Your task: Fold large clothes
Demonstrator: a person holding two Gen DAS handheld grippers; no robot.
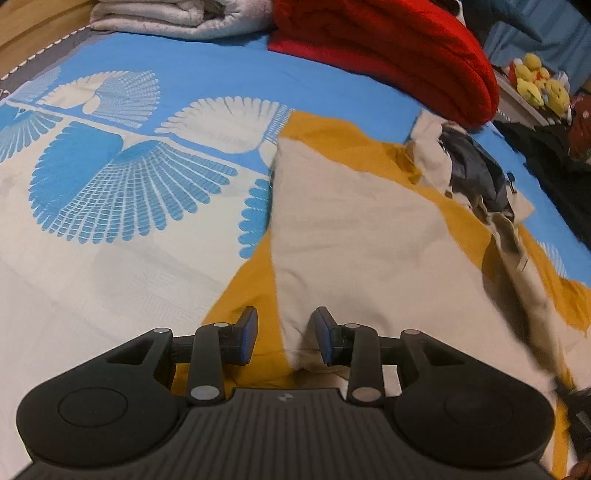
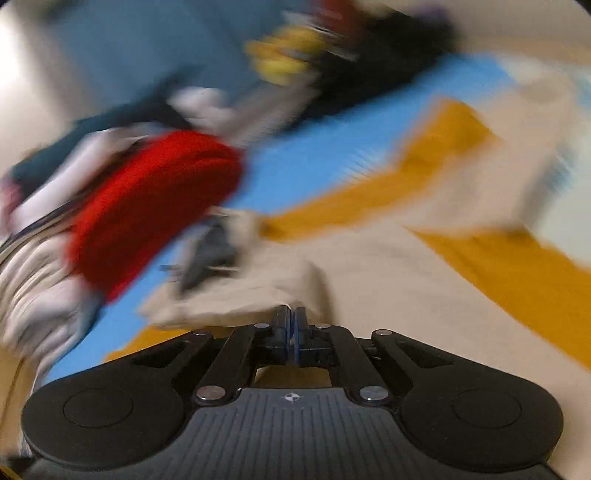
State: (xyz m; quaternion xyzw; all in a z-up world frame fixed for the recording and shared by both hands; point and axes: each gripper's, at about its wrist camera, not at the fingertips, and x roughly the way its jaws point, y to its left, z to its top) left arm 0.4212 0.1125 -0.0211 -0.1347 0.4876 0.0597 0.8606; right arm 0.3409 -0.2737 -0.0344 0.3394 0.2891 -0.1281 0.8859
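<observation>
Lay spread on the bed: beige trousers [image 1: 354,236], resting on a mustard-yellow cloth [image 1: 373,147]. In the left wrist view, ran long from 6 o'clock, by the camera, toward 12 o'clock, the squared far end pointing up the bed and the near end narrowing between the fingers. Bunched at 2 o'clock, a crumpled part with a dark grey lining [image 1: 480,173] turned out.

Stood unclenched, the left gripper [image 1: 286,338], jaws apart over the near end of the trousers, blue pads [image 1: 251,332] clear of the fabric on one side; contact on the other could not be made out. Was clenched, the right gripper [image 2: 294,332], jaws pressed together at the edge of a beige fold [image 2: 236,299]; whether cloth was pinched between them could not be told through the heavy blur of the right wrist view.

Beneath the yellow cloth, a blue and white bedsheet [image 1: 129,177] with fan-shaped feather prints, filling 9 to 11 o'clock. At 12 o'clock, a folded red blanket [image 1: 388,48]; at 11 o'clock, a folded white quilt [image 1: 177,18]. At 2 o'clock beyond the bed edge, yellow plush toys [image 1: 535,81] on a ledge, with dark clothing [image 1: 546,147] heaped below them. At the far left corner, a strip of wooden surface [image 1: 33,29].
</observation>
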